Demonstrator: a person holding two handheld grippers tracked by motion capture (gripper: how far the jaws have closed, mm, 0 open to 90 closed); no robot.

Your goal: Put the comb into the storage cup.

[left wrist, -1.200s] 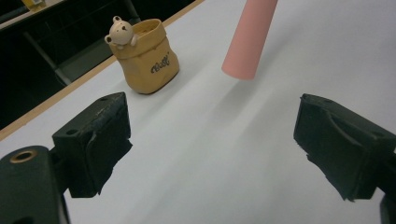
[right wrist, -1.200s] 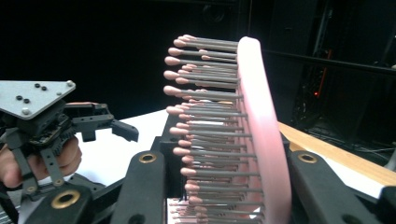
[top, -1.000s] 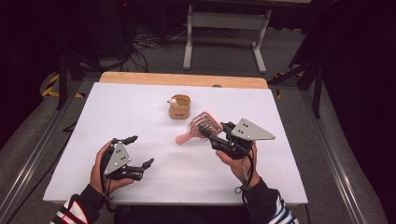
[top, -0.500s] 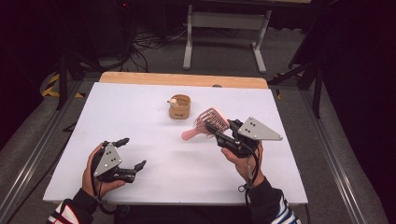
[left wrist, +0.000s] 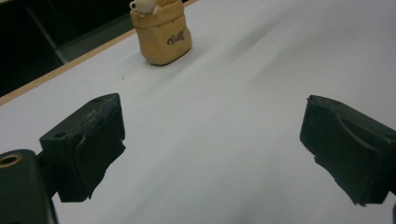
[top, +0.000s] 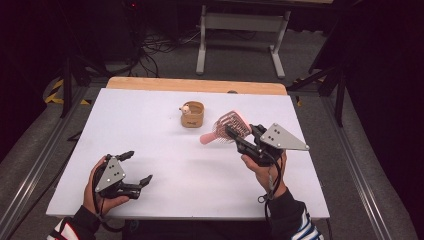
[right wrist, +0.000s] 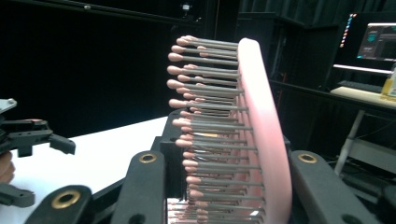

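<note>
— What has changed since the earlier frames?

— Both hands moved. The left claw [top: 135,167] went lower, toward the bottom left of the high view, and the right claw [top: 240,136] carried the pink hairbrush [top: 229,126] a little to the right, away from the tan cup [top: 192,114].

— How are the claws now?

— The left one is spread wide over the bare white desk [top: 150,130], holding nothing. The right one is closed on the hairbrush, which is lifted above the desk, right of centre in the high view. In the right gripper view its bristles [right wrist: 205,126] point to the left.

— And the cup?

— It stands upright at upper centre of the desk, apart from the brush.
</note>
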